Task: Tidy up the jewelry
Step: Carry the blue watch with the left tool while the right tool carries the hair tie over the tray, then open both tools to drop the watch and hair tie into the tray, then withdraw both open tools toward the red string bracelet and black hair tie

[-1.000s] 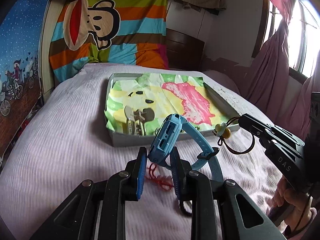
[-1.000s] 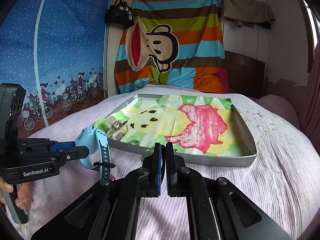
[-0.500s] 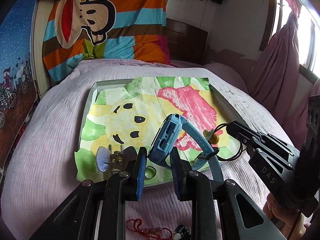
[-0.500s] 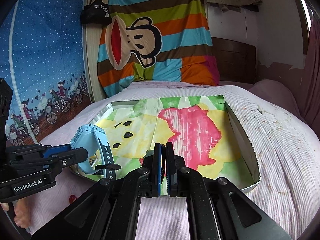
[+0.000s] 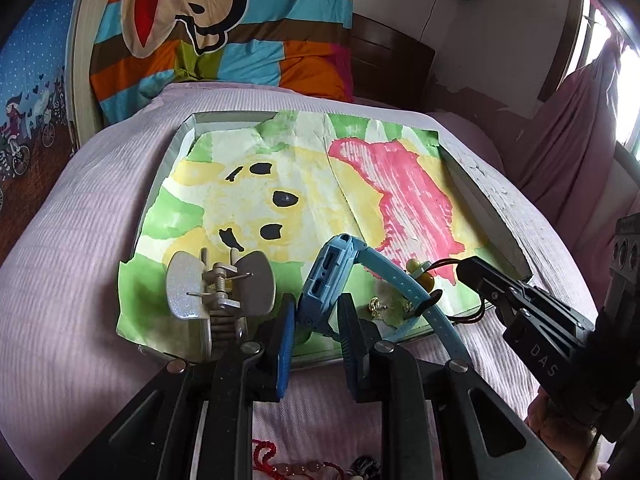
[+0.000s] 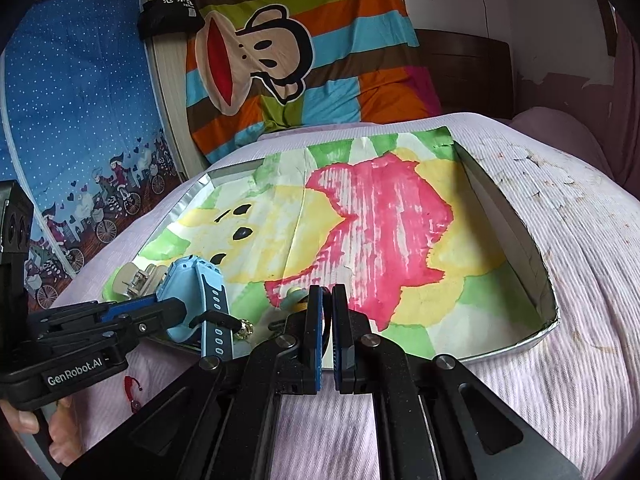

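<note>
Across the middle of both views spreads a ribbed pale-pink bedspread [image 5: 72, 248], and on it lies a shallow silver-walled rectangular tray [image 5: 484, 200] lined with a paper sheet painted in green, yellow and pink [image 5: 304, 184]. Behind, at the top of the frame, hangs a striped blanket printed with a cartoon monkey face [image 6: 280, 52]. At lower centre of the left wrist view the left gripper [image 5: 316, 312] is clenched on the body of a light-blue plastic wristwatch [image 5: 330, 276], held over the tray's near edge with its strap trailing to the lower right. At the right of that view the right gripper [image 5: 466, 270] is clamped on a thin dark cord bracelet with a yellow bead [image 5: 424, 276], hanging just above the paper beside the watch strap. Left of the watch a silver glittery hair claw clip [image 5: 220, 288] rests inside the tray. Small gold-coloured earrings [image 5: 376, 304] lie on the paper near the front wall. At the bottom edge, a red string of beads [image 5: 268, 456] lies on the bedspread outside the tray.
</note>
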Action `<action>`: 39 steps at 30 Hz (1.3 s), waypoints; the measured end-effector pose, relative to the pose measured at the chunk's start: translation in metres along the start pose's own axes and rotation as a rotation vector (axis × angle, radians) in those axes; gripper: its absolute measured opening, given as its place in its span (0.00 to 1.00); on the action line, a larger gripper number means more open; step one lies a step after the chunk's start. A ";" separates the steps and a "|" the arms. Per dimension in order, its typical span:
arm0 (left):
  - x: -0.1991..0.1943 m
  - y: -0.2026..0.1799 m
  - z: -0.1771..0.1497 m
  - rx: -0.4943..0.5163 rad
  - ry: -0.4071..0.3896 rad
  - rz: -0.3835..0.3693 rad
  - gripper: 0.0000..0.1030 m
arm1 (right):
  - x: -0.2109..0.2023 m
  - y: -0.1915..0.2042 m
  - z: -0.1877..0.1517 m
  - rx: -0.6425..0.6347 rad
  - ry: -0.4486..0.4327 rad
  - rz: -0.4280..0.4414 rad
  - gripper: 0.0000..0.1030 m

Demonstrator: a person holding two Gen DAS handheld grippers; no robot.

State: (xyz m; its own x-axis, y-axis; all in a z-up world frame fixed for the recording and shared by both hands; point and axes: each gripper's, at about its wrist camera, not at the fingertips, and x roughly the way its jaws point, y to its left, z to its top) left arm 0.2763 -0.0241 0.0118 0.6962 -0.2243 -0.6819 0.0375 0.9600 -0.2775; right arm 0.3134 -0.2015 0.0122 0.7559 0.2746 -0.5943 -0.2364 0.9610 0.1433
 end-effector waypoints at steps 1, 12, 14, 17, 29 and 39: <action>-0.001 0.000 0.000 -0.002 -0.007 -0.004 0.20 | -0.001 -0.001 -0.001 0.000 -0.003 0.003 0.04; -0.031 -0.007 -0.006 0.026 -0.110 -0.033 0.27 | -0.028 -0.006 -0.011 -0.005 -0.077 -0.010 0.39; -0.039 -0.006 -0.010 0.036 -0.141 -0.022 0.38 | -0.039 -0.007 -0.013 -0.005 -0.107 -0.008 0.41; -0.055 -0.004 -0.019 0.048 -0.189 -0.002 0.54 | -0.057 -0.007 -0.018 -0.002 -0.154 0.001 0.55; -0.107 0.015 -0.052 0.047 -0.314 0.033 0.95 | -0.122 0.004 -0.050 -0.012 -0.321 0.051 0.99; -0.128 0.019 -0.085 0.059 -0.356 0.046 1.00 | -0.149 0.005 -0.081 0.021 -0.329 0.084 0.99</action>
State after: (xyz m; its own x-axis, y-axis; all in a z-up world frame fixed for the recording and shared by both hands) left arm 0.1269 0.0086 0.0361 0.9037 -0.1179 -0.4116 0.0341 0.9781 -0.2054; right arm 0.1497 -0.2408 0.0372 0.8917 0.3454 -0.2926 -0.2965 0.9340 0.1992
